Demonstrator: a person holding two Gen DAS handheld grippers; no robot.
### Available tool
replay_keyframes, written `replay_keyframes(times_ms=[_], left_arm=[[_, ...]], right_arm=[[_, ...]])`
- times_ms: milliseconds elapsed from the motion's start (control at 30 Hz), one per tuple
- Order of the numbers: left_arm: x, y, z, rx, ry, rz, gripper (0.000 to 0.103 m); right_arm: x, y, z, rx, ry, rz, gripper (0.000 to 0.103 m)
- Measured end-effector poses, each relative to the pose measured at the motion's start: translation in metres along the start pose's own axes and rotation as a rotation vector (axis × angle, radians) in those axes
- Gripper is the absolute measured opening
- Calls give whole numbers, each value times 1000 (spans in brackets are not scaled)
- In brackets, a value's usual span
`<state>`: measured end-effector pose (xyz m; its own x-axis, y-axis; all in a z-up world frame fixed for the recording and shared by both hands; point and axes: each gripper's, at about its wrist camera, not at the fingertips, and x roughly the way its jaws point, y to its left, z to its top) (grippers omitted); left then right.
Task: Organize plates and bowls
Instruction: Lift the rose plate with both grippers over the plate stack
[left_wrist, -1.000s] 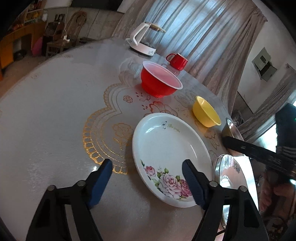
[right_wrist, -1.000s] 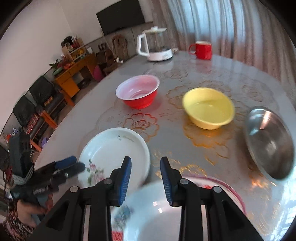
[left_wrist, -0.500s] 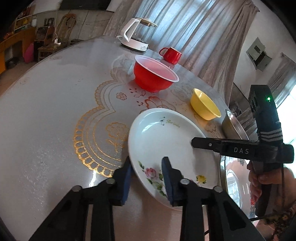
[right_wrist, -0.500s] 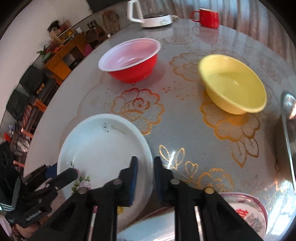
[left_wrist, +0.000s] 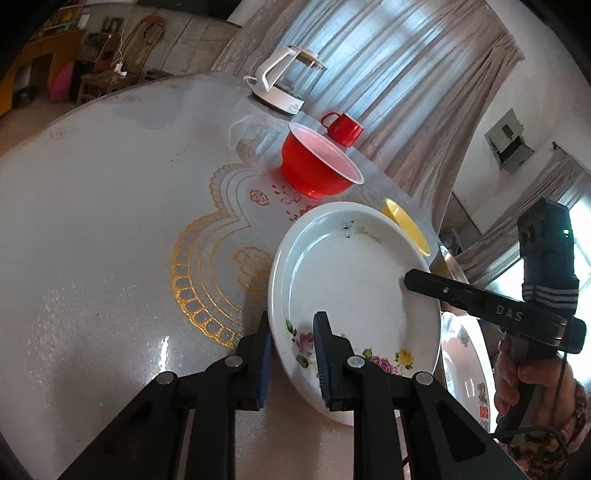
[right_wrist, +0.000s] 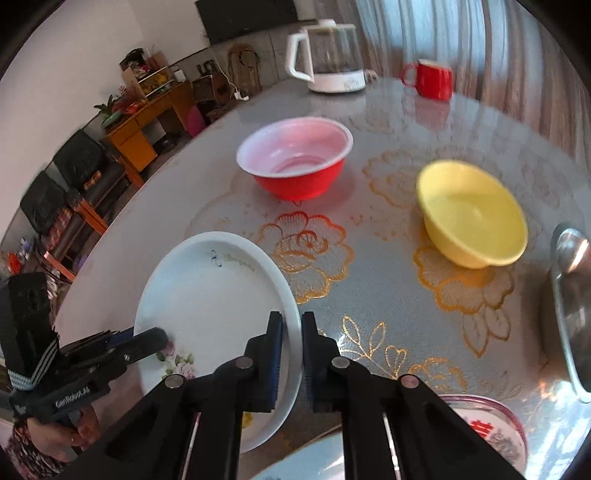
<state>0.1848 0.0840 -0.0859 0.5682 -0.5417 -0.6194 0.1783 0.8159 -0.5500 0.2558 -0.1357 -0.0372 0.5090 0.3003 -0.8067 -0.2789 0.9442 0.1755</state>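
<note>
A white plate with pink roses (left_wrist: 351, 266) (right_wrist: 207, 288) lies on the glossy round table (left_wrist: 110, 221). My left gripper (left_wrist: 291, 332) has the plate's near-left rim between its blue pads, and its jaws are closing on it. My right gripper (right_wrist: 291, 332) straddles the opposite rim, its jaws closing on it too; its black finger (left_wrist: 443, 291) reaches over the plate from the right. Beyond the plate stand a red bowl (left_wrist: 317, 170) (right_wrist: 295, 162) and a yellow bowl (right_wrist: 472, 214), the latter partly hidden behind the plate in the left wrist view.
A steel plate (right_wrist: 569, 306) lies at the right edge of the table. A patterned plate (left_wrist: 465, 369) (right_wrist: 487, 424) sits close under the right gripper. A white kettle (right_wrist: 328, 59) and a red mug (right_wrist: 430, 79) stand at the far side. A person's hand (left_wrist: 517, 373) holds the right gripper.
Both grippers went from open to closed around opposite rims of the white rose plate. Each moved in closer to the plate.
</note>
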Motion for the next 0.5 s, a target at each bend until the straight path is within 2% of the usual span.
replay_keyframes(times_ms=[367, 500], left_arm=[[-14, -20, -2, 1, -32, -54, 20], [-19, -34, -3, 24, -33, -68, 20]], right_arm=[[-44, 4, -11, 32, -82, 33, 9], [-60, 2, -18, 29, -103, 19, 9]])
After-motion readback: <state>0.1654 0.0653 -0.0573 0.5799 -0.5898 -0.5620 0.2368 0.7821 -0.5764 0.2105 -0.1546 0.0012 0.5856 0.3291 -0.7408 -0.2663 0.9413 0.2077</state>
